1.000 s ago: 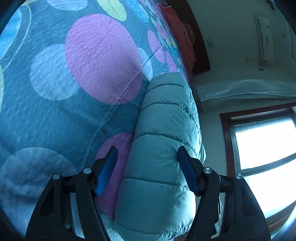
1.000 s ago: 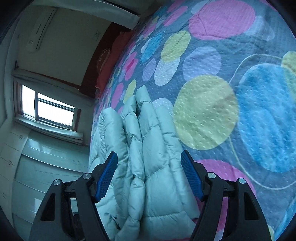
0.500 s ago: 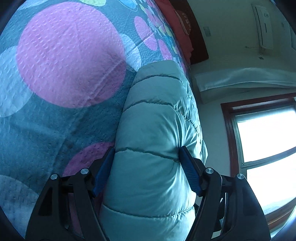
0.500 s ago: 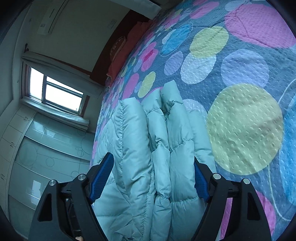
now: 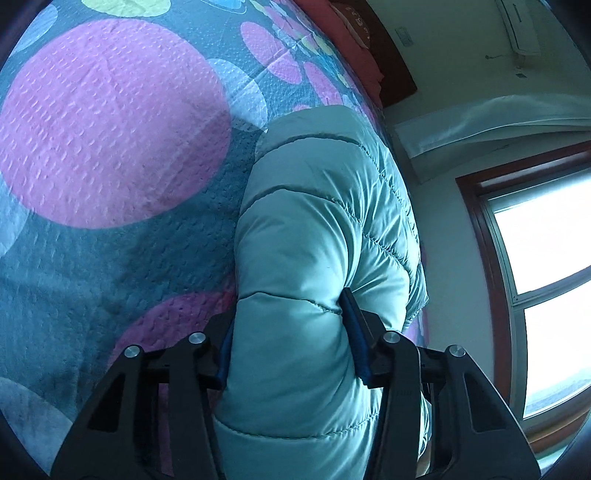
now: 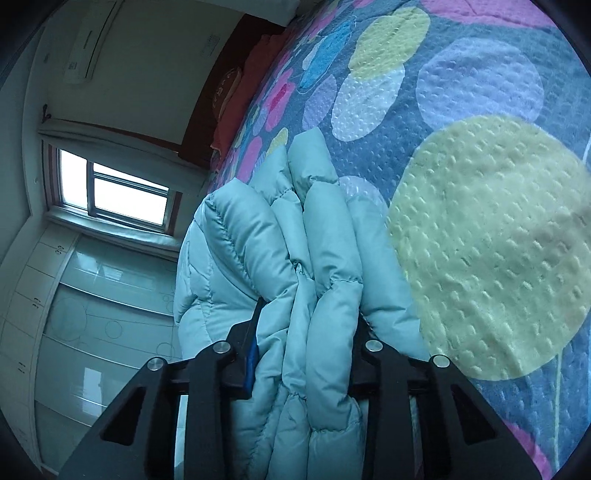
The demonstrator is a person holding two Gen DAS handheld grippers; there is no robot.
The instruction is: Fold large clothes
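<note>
A pale teal quilted puffer jacket (image 5: 317, 229) lies in a thick folded bundle along the edge of a bed with a dotted cover (image 5: 110, 122). My left gripper (image 5: 291, 332) is closing on one end of the bundle; its blue pads dent the padding from both sides. In the right wrist view the same jacket (image 6: 266, 236) shows several stacked layers. My right gripper (image 6: 306, 325) is closing on those layers, and the padding bulges out between its fingers.
The bed cover (image 6: 480, 229) stretches away with big pink, yellow and blue circles. A red pillow (image 6: 255, 70) lies at the headboard. A window (image 6: 110, 188) and pale cabinets (image 6: 81, 295) stand beyond the bed's edge. An air conditioner (image 5: 517, 26) hangs on the wall.
Both grippers moved forward over the jacket bundle and narrowed from wide open until their pads press into the padding.
</note>
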